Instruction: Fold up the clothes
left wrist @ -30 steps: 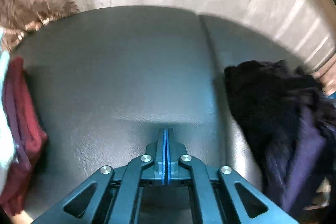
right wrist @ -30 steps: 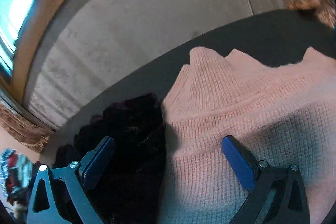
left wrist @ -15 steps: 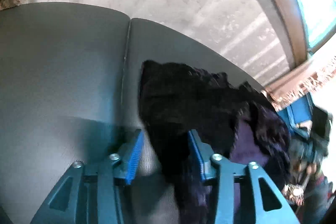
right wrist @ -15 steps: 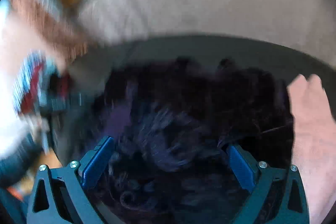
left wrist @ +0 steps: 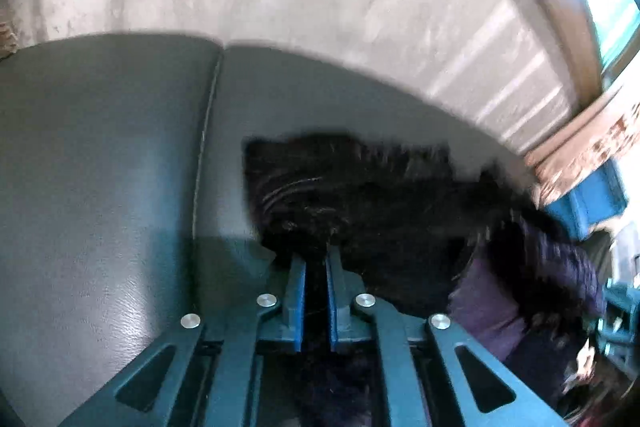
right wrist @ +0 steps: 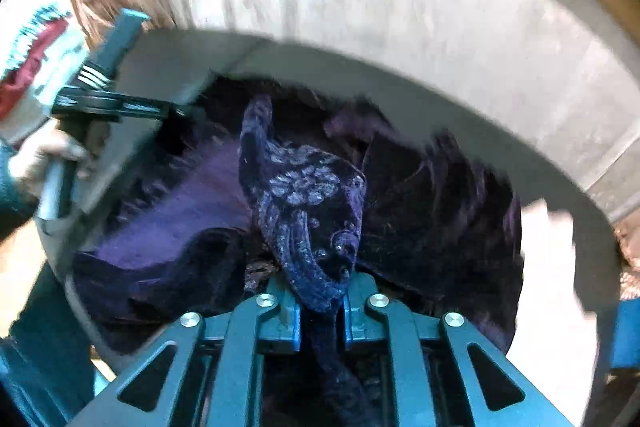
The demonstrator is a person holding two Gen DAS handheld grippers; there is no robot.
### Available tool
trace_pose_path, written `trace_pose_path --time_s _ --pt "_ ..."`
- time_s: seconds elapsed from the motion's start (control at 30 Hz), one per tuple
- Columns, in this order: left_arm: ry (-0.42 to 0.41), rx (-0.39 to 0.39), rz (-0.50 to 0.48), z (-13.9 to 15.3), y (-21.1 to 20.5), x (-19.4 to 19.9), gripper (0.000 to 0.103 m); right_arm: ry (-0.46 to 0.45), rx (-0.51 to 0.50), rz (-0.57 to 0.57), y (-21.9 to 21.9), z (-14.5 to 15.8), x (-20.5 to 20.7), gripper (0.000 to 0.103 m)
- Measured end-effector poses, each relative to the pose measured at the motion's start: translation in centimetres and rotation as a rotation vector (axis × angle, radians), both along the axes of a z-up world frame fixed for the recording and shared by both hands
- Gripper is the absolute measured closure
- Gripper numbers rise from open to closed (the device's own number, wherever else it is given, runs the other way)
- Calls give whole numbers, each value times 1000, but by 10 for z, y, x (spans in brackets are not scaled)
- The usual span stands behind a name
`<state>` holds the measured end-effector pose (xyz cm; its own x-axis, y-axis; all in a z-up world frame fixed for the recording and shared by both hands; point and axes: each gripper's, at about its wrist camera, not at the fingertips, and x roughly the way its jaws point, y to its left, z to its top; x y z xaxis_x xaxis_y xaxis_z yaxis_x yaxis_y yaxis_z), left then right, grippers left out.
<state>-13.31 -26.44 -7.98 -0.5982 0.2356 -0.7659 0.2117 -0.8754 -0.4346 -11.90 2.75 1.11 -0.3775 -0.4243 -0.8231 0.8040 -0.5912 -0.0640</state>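
Both claws clamped on the crumpled dark purple garment on the grey counter — left claw on its edge, right claw on a patterned bunch: lift apart evenly so it hangs flat.

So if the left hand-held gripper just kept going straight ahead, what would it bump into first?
The left hand-held gripper is already shut on the dark fuzzy purple garment, so it would push into that first; beyond lies the grey padded surface.

Teal linkages, silver screws, blue fingers
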Motion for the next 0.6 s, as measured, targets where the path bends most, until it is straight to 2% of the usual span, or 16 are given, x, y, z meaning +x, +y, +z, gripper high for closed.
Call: trace_pose_path --time_s 0.07,0.17,0.23,0.3,0.4,0.5,0.6 --pt "51 10 11 18 -8 6 97 46 -75 5 6 17 24 90" --pt "100 -1 22 37 -16 16 97 94 -246 30 17 46 74 90" --pt "102 -24 45 42 -21 21 98 54 -356 80 16 47 101 90" --pt "79 -41 72 38 -30 25 98 -19 -418 143 8 33 135 90" --pt "47 -48 111 32 -46 43 98 -141 -429 211 -18 -6 167 90" --pt "19 -44 147 28 -63 66 98 -218 -351 254 -55 -51 174 89" --pt "-9 -39 183 23 -80 88 96 -340 -271 272 -77 -90 170 82"
